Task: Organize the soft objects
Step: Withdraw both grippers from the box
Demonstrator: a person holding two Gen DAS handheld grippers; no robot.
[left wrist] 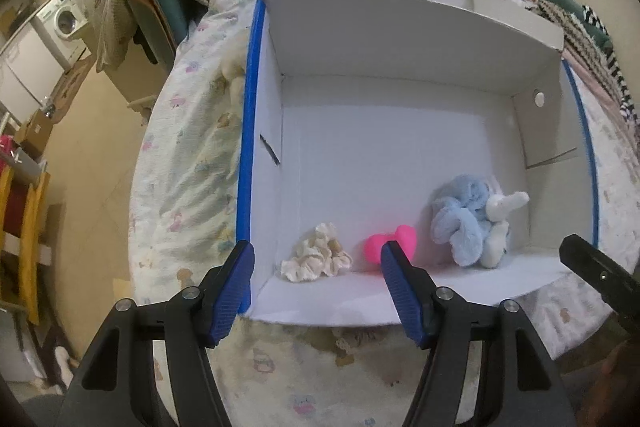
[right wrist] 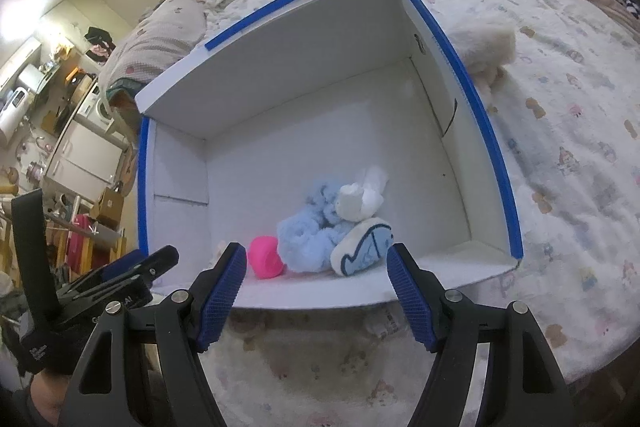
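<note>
- Left gripper (left wrist: 316, 287) held over the near rim of the white box (left wrist: 400, 39), jaws apart, nothing between; right gripper (right wrist: 316, 287) likewise parted and empty
- Inside the box along the near wall: cream scrunchie (left wrist: 316, 259), pink heart toy (left wrist: 394, 241), blue plush (left wrist: 464, 215); white-and-blue fish-print piece (right wrist: 362, 247) touching the plush
- Box resting on a patterned bedspread (right wrist: 560, 147); cream plush (right wrist: 486, 45) outside, against the taped wall; washing machine (left wrist: 66, 21) well apart

A box (left wrist: 400, 39) stood on the bed (left wrist: 192, 163). Inside, along its near wall, lay a cloth (left wrist: 316, 259), a heart (left wrist: 394, 241) and a plush (left wrist: 468, 219). A pouch (right wrist: 364, 247) leaned against the plush.
</note>
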